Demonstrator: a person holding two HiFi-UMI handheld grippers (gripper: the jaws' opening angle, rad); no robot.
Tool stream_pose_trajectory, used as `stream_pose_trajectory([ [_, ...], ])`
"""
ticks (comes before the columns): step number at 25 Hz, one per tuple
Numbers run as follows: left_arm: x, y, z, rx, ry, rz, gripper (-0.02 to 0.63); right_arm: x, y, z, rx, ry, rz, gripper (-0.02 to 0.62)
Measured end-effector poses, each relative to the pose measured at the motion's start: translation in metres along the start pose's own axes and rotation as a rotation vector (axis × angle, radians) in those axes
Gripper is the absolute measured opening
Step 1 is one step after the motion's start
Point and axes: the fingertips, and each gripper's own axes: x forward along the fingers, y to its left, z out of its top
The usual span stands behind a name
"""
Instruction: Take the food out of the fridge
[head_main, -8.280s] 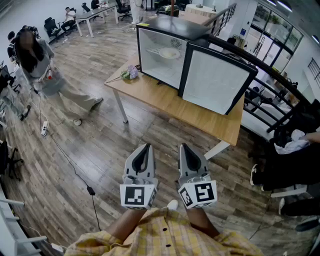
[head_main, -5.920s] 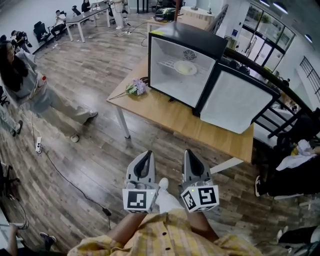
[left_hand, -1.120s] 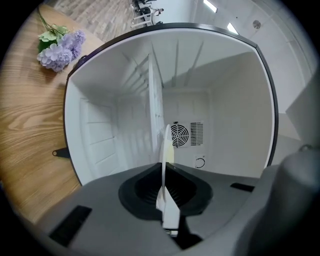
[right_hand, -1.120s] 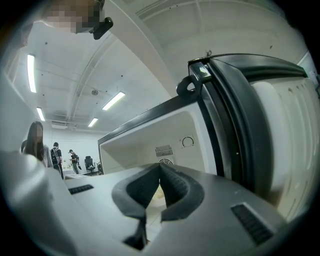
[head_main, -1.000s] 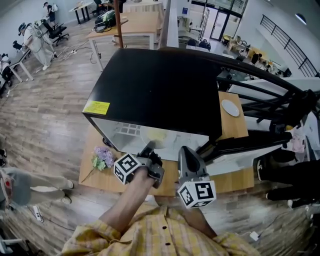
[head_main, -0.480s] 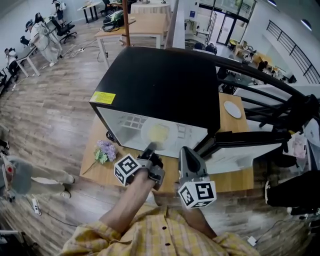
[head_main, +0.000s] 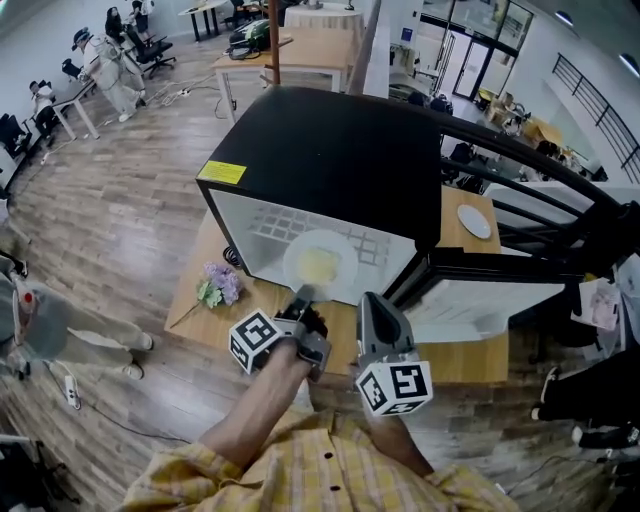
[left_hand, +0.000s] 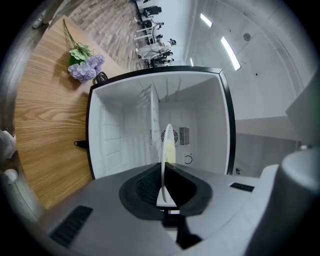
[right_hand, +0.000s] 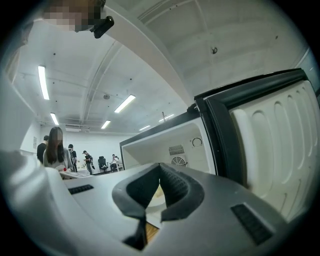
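Had the left gripper (head_main: 303, 296) at lower centre of the frame, pinched almost fully shut on the near rim of the white plate (head_main: 344, 270), which showed edge-on between the pads in the left gripper view. Had the right gripper (head_main: 373, 305) just beside it to the right, jaws together with nothing between them. Judged the one-edge pinch the weak point: with the whole plate hanging off a thin rim, likely to sag or twist on the way out and slide the pale yellow food (head_main: 320, 266) off. Judged a snag possible too, with the far rim catching the wire shelf (head_main: 265, 222) or the front edge if drawn out tilted. Also possible: a bump between the idle right gripper and the open door (head_main: 480, 305) at right. Found the food on the plate and the plate on the shelf inside the open fridge (head_main: 330, 160) at centre frame, not yet clear of it; saw nothing else stored inside. Noted the fridge standing on a wooden table (head_main: 462, 360), with purple flowers (head_main: 218, 288) lying to its left. Spotted, further off at upper right, a second small plate (head_main: 474, 221), apparently empty.
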Motion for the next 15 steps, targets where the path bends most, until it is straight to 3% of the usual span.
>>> stream_pose_trajectory([
  [15, -0.063, 0.004, -0.032, -0.006, -0.067, -0.002, 0.017, -0.048, 0.018, -0.003, -0.026, 0.019, 0.056, 0.008],
])
